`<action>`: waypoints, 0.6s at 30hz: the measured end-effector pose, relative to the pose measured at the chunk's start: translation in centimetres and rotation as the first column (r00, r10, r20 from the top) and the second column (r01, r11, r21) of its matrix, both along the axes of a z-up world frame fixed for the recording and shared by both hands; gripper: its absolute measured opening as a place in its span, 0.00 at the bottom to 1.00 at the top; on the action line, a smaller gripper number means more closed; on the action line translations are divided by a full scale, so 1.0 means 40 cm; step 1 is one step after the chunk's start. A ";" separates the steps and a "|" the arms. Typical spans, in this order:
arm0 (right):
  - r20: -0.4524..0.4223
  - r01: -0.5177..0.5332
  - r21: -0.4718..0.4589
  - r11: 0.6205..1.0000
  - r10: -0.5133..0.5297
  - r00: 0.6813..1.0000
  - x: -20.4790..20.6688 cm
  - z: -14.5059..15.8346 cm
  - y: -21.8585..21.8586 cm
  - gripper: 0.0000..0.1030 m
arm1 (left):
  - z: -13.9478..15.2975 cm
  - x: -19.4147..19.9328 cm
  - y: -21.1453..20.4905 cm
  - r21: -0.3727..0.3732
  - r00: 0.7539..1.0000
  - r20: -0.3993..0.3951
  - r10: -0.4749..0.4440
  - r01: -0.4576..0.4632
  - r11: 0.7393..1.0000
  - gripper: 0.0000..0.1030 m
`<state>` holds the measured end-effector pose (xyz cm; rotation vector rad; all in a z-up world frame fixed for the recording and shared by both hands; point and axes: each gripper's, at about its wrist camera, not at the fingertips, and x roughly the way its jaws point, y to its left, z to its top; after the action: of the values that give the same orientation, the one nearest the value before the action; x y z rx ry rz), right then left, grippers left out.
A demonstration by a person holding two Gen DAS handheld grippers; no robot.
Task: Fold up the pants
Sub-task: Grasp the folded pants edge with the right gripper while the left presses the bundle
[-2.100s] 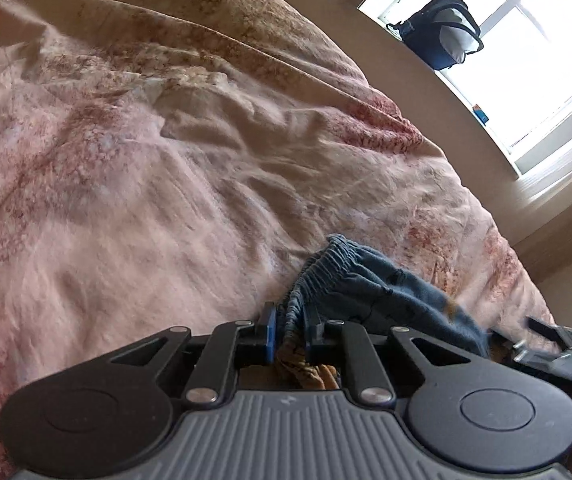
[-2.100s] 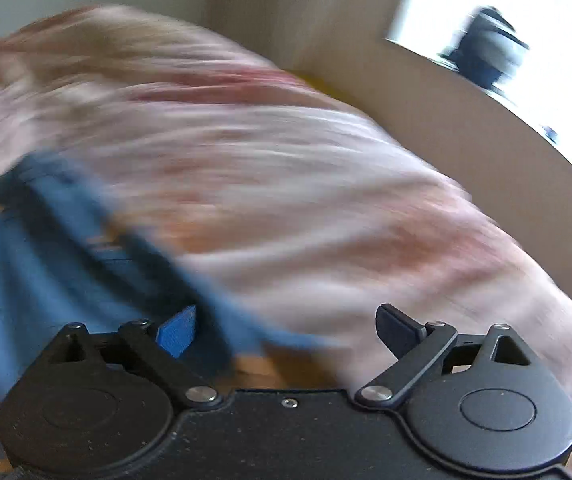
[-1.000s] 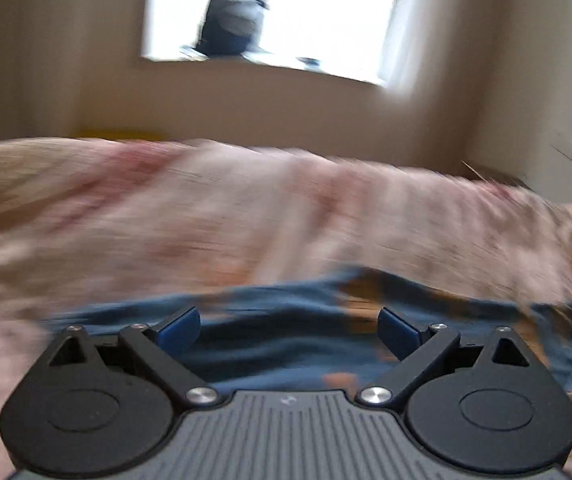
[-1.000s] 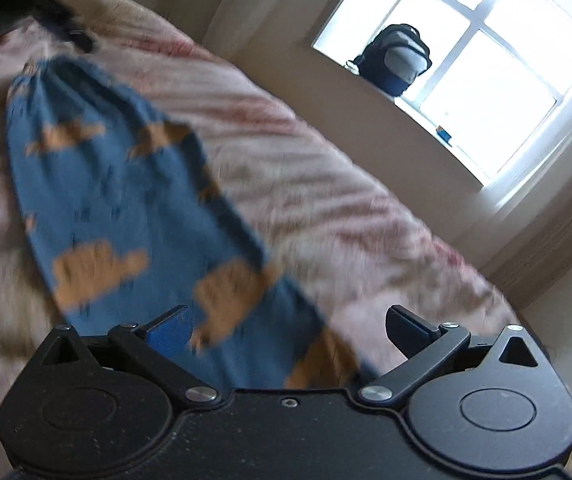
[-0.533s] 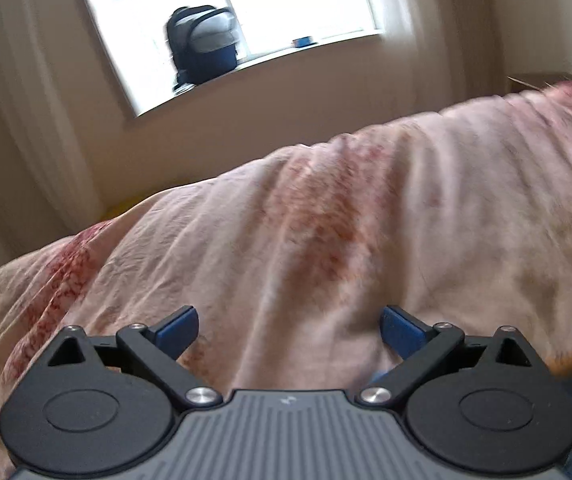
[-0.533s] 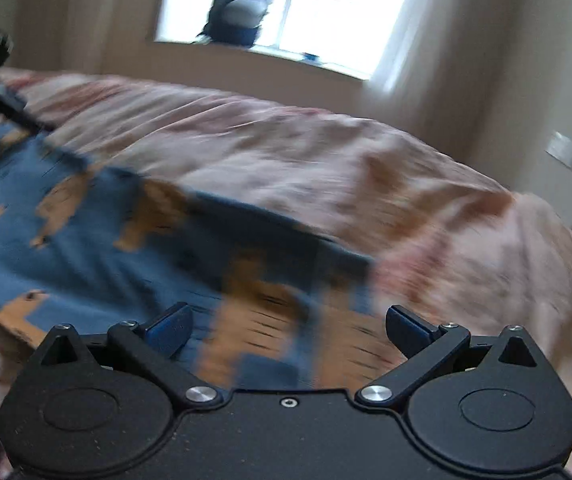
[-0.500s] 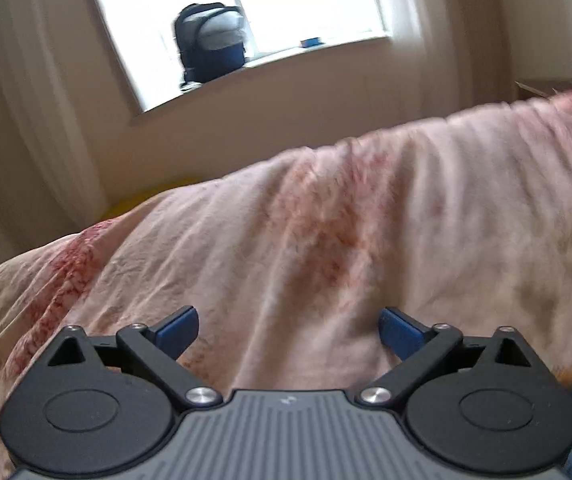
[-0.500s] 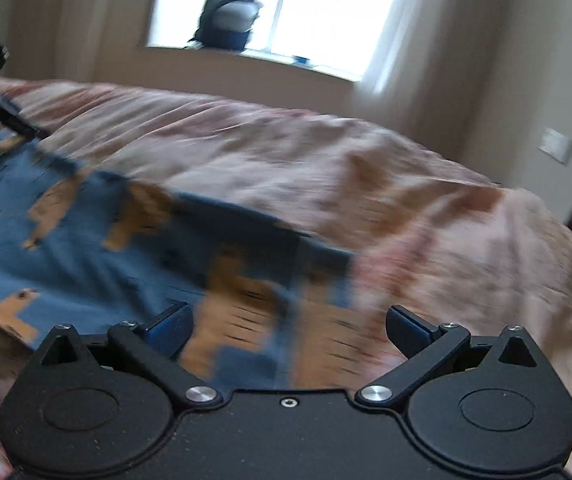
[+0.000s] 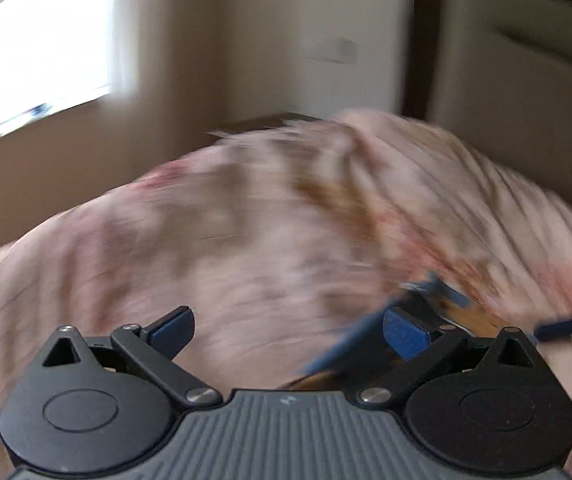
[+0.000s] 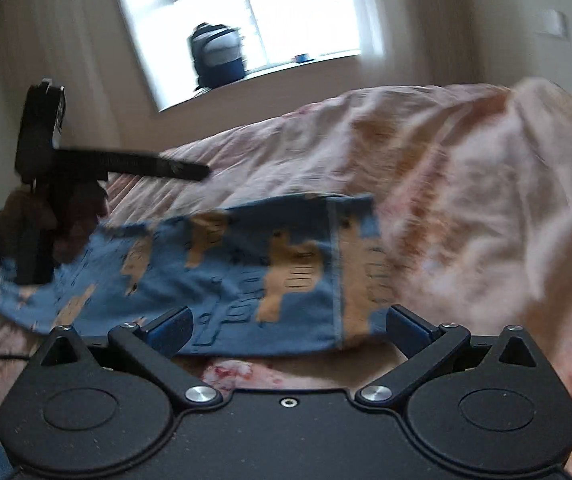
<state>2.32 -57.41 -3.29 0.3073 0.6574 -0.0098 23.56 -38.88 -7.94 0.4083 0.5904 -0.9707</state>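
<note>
Left gripper (image 9: 288, 328): fingers spread wide, nothing clamped, though 2.1 s ago pinched on the gathered waistband. Right gripper (image 10: 288, 326): likewise spread and empty. Blue cotton pants with tan animal print (image 10: 221, 276): laid out in one flat band on the pink floral bedspread (image 10: 466, 200), directly ahead of the right fingers, hem end nearest. From the left view, only a blurred blue-and-tan edge (image 9: 426, 300) off to the right, probably the same garment. Released and spread, then; likely ready for regrasping an end and doubling it over.
</note>
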 end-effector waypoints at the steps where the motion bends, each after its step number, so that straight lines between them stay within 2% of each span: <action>1: 0.002 0.037 0.016 0.999 -0.037 0.999 -0.010 -0.001 -0.012 0.99 | -0.017 -0.019 -0.041 0.042 0.999 0.042 -0.019 0.017 0.999 1.00; 3: 0.006 0.078 0.066 0.995 -0.079 0.997 -0.024 -0.013 -0.039 0.99 | -0.054 -0.034 -0.107 0.139 0.993 0.115 -0.024 0.008 0.990 1.00; 5: 0.005 0.088 0.130 0.988 -0.090 0.996 -0.033 -0.026 -0.060 0.99 | -0.088 -0.031 -0.142 0.210 0.992 0.128 -0.018 -0.009 0.978 1.00; 6: 0.013 0.084 0.163 0.983 -0.087 0.996 -0.031 -0.029 -0.071 0.99 | -0.096 -0.015 -0.142 0.205 0.995 0.104 -0.009 -0.013 0.979 1.00; 9: 0.046 0.030 0.293 0.956 -0.046 0.998 -0.026 -0.041 -0.083 0.99 | -0.112 0.027 -0.103 0.131 1.000 0.002 0.021 -0.021 0.991 1.00; 11: 0.053 0.014 0.371 0.928 -0.036 0.998 -0.018 -0.051 -0.090 0.99 | -0.121 0.036 -0.074 0.094 1.000 -0.007 0.001 0.000 0.996 1.00; 13: 0.028 0.046 0.388 0.921 -0.062 0.998 -0.007 -0.065 -0.094 0.99 | -0.116 0.043 -0.064 0.076 1.000 -0.009 -0.009 0.010 0.997 1.00; 16: 0.028 0.112 0.469 0.876 -0.142 0.990 -0.006 -0.083 -0.115 0.99 | -0.119 0.048 -0.064 0.077 1.000 -0.012 -0.006 0.007 0.997 1.00; 18: 0.019 0.145 0.471 0.870 -0.175 0.984 0.000 -0.081 -0.114 0.97 | -0.116 0.055 -0.076 0.088 1.000 -0.019 -0.005 0.007 0.996 1.00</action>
<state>2.30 -61.95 -6.51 0.8297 0.5653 0.0002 25.77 -41.92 -12.57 0.4794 0.6511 -0.9576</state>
